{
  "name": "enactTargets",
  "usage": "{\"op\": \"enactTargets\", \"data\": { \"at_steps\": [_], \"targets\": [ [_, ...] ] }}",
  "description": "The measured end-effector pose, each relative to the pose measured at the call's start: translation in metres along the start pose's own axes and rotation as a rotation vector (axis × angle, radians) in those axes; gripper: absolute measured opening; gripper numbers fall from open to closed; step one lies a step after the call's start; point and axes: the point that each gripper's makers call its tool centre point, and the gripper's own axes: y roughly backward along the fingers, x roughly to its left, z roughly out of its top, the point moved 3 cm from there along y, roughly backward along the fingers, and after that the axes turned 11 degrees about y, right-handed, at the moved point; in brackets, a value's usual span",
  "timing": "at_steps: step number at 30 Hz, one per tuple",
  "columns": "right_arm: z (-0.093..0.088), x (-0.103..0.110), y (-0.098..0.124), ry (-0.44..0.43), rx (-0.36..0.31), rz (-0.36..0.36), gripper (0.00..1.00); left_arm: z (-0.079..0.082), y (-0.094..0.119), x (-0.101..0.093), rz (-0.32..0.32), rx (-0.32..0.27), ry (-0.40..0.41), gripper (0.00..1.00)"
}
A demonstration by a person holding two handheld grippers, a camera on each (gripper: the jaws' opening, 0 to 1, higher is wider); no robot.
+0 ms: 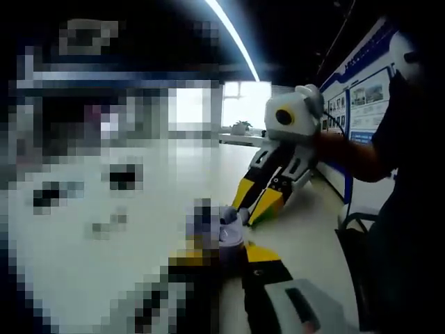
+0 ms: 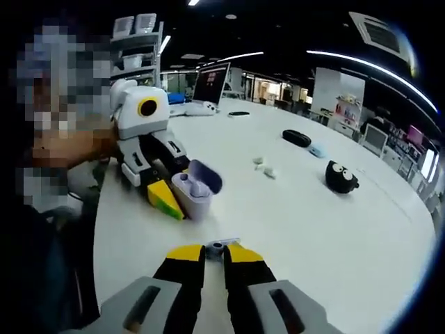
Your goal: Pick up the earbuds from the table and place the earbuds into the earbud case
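A lavender earbud case (image 2: 195, 189) with its lid up is held above the white table (image 2: 299, 229), and my left gripper (image 2: 177, 197) is shut on it. In the left gripper view the case (image 1: 230, 232) sits between my left gripper's (image 1: 224, 254) yellow-tipped jaws. My right gripper (image 2: 213, 250) is shut on a small lavender earbud (image 2: 222, 245), a short way in front of the case. From the left gripper view, my right gripper (image 1: 255, 203) points down at the case from the right. Two small white earbuds (image 2: 263, 167) lie on the table further out.
A black oval case (image 2: 297, 138), a pale blue case (image 2: 316, 149) and a black round toy with eyes (image 2: 341, 177) lie on the far side of the table. A monitor (image 2: 212, 83) stands at the back. A person's hand (image 2: 76, 146) holds the left gripper.
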Motion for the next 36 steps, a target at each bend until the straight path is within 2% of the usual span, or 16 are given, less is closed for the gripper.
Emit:
{"op": "enactTargets", "data": {
  "at_steps": [10, 14, 19, 25, 30, 36],
  "targets": [
    [0.003, 0.003, 0.002, -0.068, -0.048, 0.010, 0.11, 0.000, 0.000, 0.000, 0.000, 0.000, -0.001, 0.19],
    [0.010, 0.004, 0.007, -0.126, -0.101, 0.022, 0.11, 0.000, 0.000, 0.000, 0.000, 0.000, -0.006, 0.19],
    [0.022, 0.009, 0.012, -0.159, -0.140, 0.032, 0.10, 0.000, 0.000, 0.000, 0.000, 0.000, -0.011, 0.19],
    [0.045, 0.023, 0.015, -0.201, -0.220, 0.071, 0.10, 0.000, 0.000, -0.001, 0.003, 0.001, -0.020, 0.19],
    [0.067, 0.034, 0.015, -0.272, -0.300, 0.130, 0.10, 0.000, 0.000, -0.001, 0.003, 0.000, -0.029, 0.19],
    [0.072, 0.041, 0.002, -0.395, -0.327, 0.211, 0.10, 0.000, 0.000, -0.002, 0.003, -0.002, -0.052, 0.19]
  ]
}}
